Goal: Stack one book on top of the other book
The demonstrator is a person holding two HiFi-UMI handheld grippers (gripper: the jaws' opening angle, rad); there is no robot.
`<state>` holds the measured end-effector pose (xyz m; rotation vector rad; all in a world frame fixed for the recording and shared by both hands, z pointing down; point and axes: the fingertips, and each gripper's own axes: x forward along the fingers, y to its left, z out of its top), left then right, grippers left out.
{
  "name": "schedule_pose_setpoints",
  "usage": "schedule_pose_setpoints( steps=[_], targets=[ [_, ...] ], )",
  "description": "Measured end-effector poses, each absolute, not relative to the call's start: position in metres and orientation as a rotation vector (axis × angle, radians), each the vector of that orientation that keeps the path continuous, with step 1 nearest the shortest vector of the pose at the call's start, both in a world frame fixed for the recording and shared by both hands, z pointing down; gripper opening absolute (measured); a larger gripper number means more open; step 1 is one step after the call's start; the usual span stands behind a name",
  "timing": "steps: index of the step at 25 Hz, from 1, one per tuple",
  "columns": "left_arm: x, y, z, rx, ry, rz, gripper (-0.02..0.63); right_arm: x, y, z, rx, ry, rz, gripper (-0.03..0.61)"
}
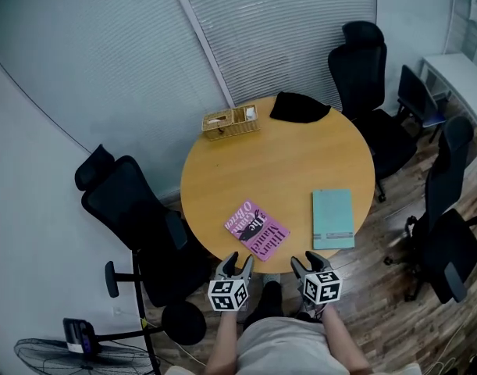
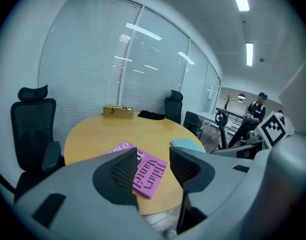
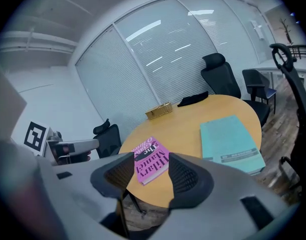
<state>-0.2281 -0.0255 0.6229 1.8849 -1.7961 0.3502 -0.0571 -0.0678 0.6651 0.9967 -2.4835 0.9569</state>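
**A:** What do we have on the round table [image 1: 277, 162]?

**B:** We see two books, both lying flat and well apart. The pink book [image 1: 256, 230] lies askew near the edge closest to us. The teal book [image 1: 332, 219] lies to its right, close to the table's right-hand edge and closed, cover up. Neither rests on the other, so we count the stacking as not yet done.

**A:** And where do we hold our tools?

**B:** We hold them side by side at the near edge. The left gripper [image 1: 236, 262] is near the pink book's nearest corner, and the right gripper [image 1: 307, 261] is just short of the teal book's near end. We cannot tell their height above the tabletop from the head view.

**A:** How do the jaws stand?

**B:** In the left gripper view we see its two jaws spread apart, with nothing clamped. The pink book shows through the gap, lying on the table beyond the pads. The right gripper view gives us the same: jaws apart, pads bare, the pink book framed between them and the teal book off to the right.

**A:** What else do we note?

**B:** At the far edge we see a wicker basket [image 1: 231, 122], and a black cloth [image 1: 299, 108] lies beside it to the right. Black office chairs [image 1: 133, 209] stand round the table.
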Motion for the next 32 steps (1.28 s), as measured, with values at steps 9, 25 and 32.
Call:
schedule_pose_setpoints(
  steps=[9, 25, 32],
  targets=[
    [-0.278, -0.095, 0.632, 1.882, -1.751, 0.301, 0.206, -0.071, -0.111, 0.670, 1.072, -2.420, 0.925, 0.218],
    [-0.325, -0.107, 0.743, 1.655, -1.631, 0.330, 0.207, -0.151, -0.184, 0.723, 0.797, -2.355, 0.754, 0.245],
    [-0.325, -0.097, 0.770, 1.468, -1.662, 0.199, 0.216, -0.202, -0.212, 0.746, 0.610, -2.309, 0.683, 0.247]
  ],
)
